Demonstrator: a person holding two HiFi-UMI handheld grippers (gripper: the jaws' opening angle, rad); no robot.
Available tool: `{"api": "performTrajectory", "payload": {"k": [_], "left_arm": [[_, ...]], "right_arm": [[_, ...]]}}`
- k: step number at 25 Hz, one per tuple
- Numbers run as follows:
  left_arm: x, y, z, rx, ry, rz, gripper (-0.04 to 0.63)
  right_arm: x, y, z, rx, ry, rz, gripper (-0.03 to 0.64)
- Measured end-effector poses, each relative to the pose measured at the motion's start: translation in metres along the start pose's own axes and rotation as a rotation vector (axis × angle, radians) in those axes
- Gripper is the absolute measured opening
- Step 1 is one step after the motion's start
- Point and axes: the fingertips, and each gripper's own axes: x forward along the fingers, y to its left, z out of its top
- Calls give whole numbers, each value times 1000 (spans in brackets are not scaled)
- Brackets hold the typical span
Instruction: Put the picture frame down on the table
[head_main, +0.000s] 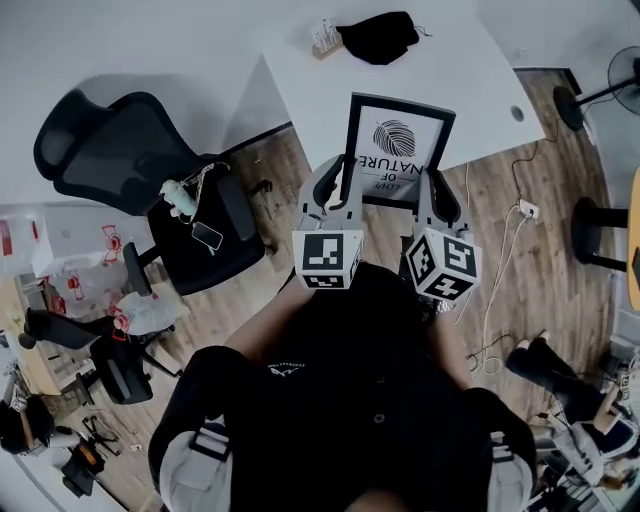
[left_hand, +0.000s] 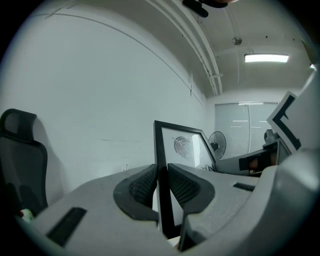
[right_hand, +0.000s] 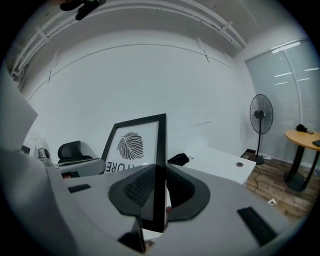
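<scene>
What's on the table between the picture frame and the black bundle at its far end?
Nothing: the head view shows bare white table between the picture frame and the black bundle. A small pale item sits beside the bundle, off that line.

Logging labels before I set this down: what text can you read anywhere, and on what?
"NATURE": in the picture frame, on its leaf print, upside down in the head view.
"OF": same leaf print, the line beside it.
A third line on the leaf print: too small to read.
Shirt logo: too small to read.
</scene>
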Motion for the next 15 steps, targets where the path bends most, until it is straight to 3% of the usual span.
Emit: {"api": "performTrajectory", "payload": {"k": [15], "left_arm": [[60, 66, 4, -9, 22, -15, 71]], "right_arm": [[80, 27, 7, 13, 24, -23, 67]]}}
